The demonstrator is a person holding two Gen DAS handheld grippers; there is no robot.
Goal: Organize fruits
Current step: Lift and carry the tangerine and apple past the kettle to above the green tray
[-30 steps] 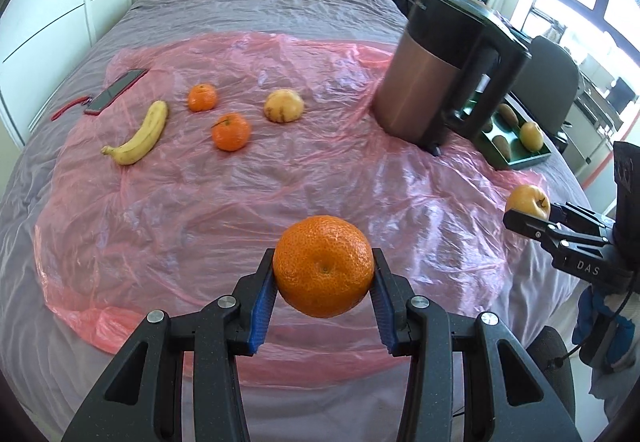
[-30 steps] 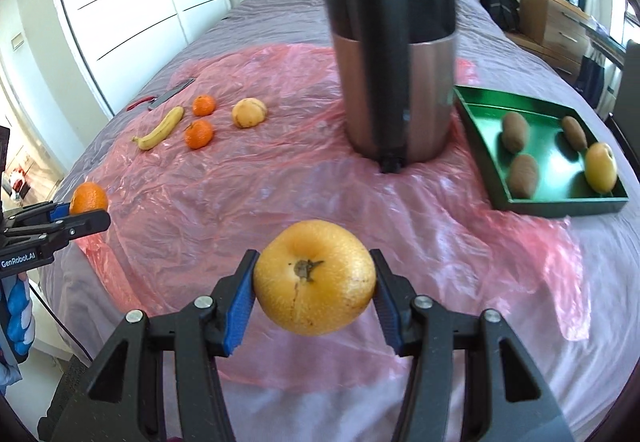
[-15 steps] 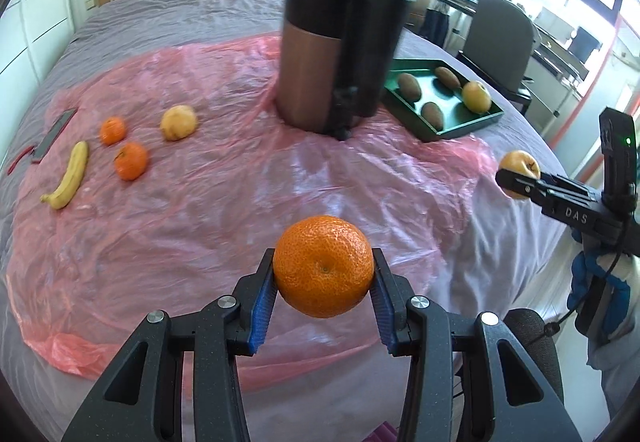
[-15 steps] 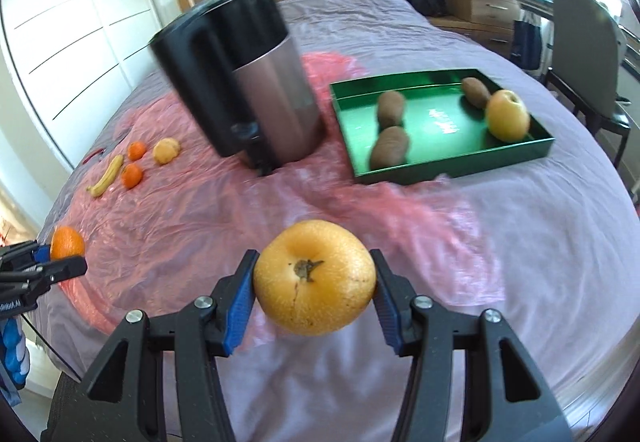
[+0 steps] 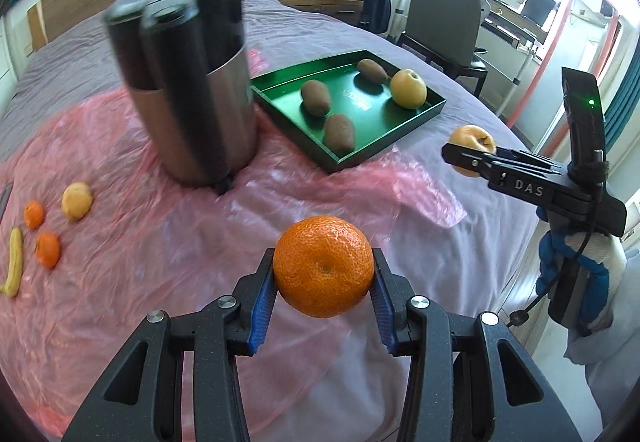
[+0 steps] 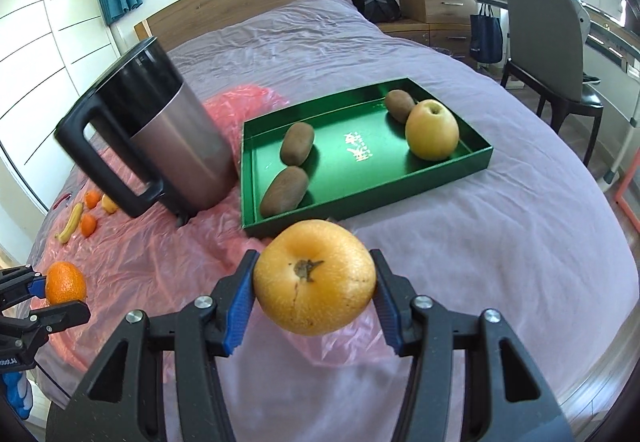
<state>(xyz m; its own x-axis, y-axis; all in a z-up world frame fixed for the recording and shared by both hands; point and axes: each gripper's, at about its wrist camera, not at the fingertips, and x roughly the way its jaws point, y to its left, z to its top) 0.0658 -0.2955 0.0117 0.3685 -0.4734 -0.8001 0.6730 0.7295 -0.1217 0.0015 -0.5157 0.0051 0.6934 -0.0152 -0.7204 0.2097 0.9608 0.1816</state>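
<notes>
My left gripper [image 5: 323, 274] is shut on an orange [image 5: 323, 266] and holds it above the pink plastic sheet [image 5: 168, 254]. My right gripper [image 6: 315, 288] is shut on a yellow pear [image 6: 315, 288], held in the air in front of the green tray [image 6: 360, 198]. The tray holds three kiwis [image 6: 297, 138] and a yellow apple [image 6: 432, 130]. In the left wrist view the right gripper [image 5: 460, 154] with its pear [image 5: 472, 140] is at the right. In the right wrist view the left gripper [image 6: 40, 294] with its orange [image 6: 65, 282] is at the far left.
A tall steel and black kettle [image 5: 188, 98] stands on the sheet left of the tray. Far left on the sheet lie a banana [image 5: 14, 268], two small oranges [image 5: 47, 249] and a yellowish fruit [image 5: 77, 200]. A chair [image 6: 552, 54] and drawers stand beside the bed.
Both grippers have swung to the right with their fruit. The green tray has come toward the middle of both views, and the banana and small oranges have slid to the far left.
</notes>
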